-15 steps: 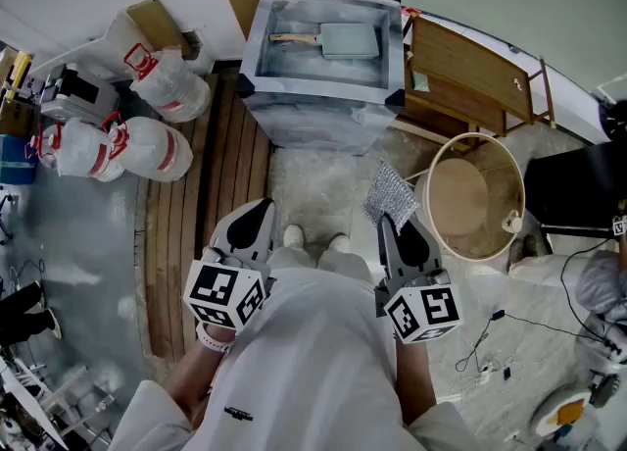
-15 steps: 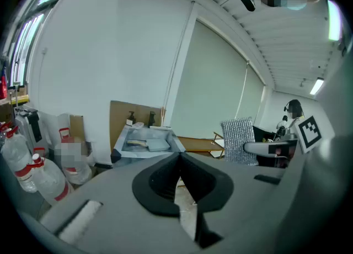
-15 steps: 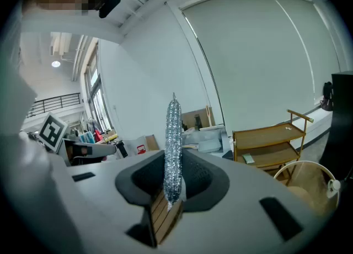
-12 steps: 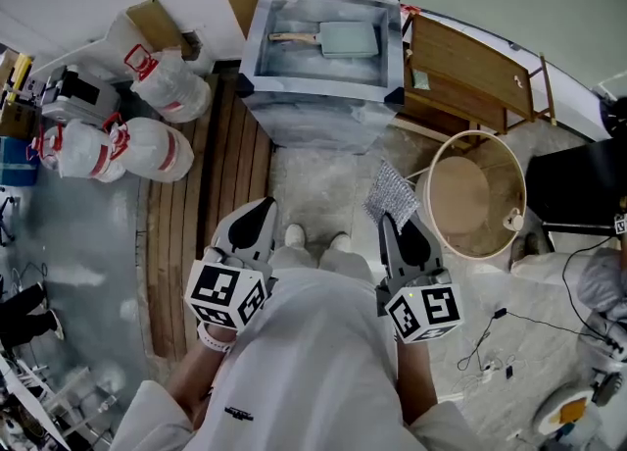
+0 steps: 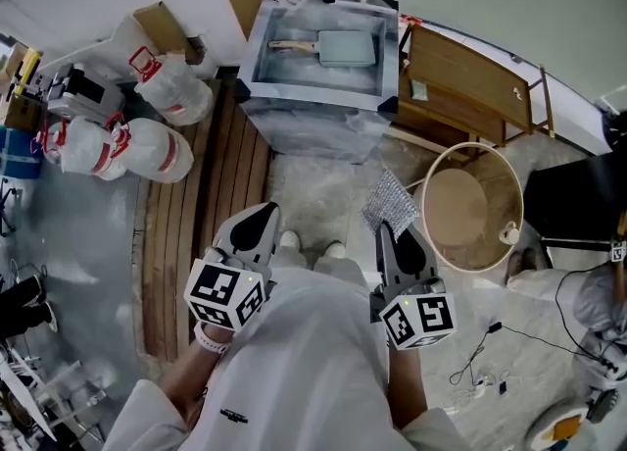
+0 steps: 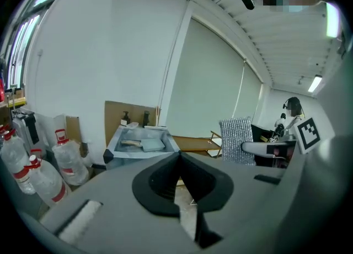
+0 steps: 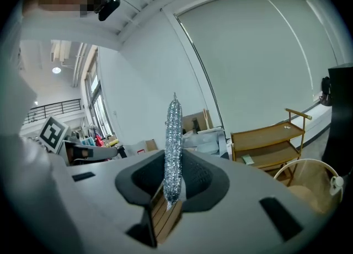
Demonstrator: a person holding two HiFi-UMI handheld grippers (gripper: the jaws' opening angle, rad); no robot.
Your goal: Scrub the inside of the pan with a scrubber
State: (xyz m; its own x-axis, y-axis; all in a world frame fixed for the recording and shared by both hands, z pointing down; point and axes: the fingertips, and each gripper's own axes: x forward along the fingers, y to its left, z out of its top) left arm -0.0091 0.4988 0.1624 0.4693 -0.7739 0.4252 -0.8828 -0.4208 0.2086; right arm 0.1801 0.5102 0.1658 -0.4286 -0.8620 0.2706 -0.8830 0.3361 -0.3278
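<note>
A pale green rectangular pan (image 5: 345, 47) with a wooden handle lies in the foil-lined sink (image 5: 382, 96) at the top of the head view, far from both grippers. My right gripper (image 5: 388, 227) is held low in front of the person's body, shut on a silvery mesh scrubber (image 5: 390, 199). In the right gripper view the scrubber (image 7: 173, 148) stands upright, edge-on, between the jaws. My left gripper (image 5: 262, 212) is level with it on the left, shut and holding nothing. The left gripper view shows the pan (image 6: 145, 144) ahead and the scrubber (image 6: 236, 139) to the right.
Large water bottles with red caps (image 5: 162, 150) lie at the left beside wooden floor slats (image 5: 196, 214). A wooden shelf cart (image 5: 470, 81) and a round basket (image 5: 472, 206) stand to the right of the sink. Cables (image 5: 490, 351) trail on the floor at the right.
The head view has shifted slightly, so the sink sits a little higher in the picture. Both grippers hold their pose, and the scrubber stays in the right one.
</note>
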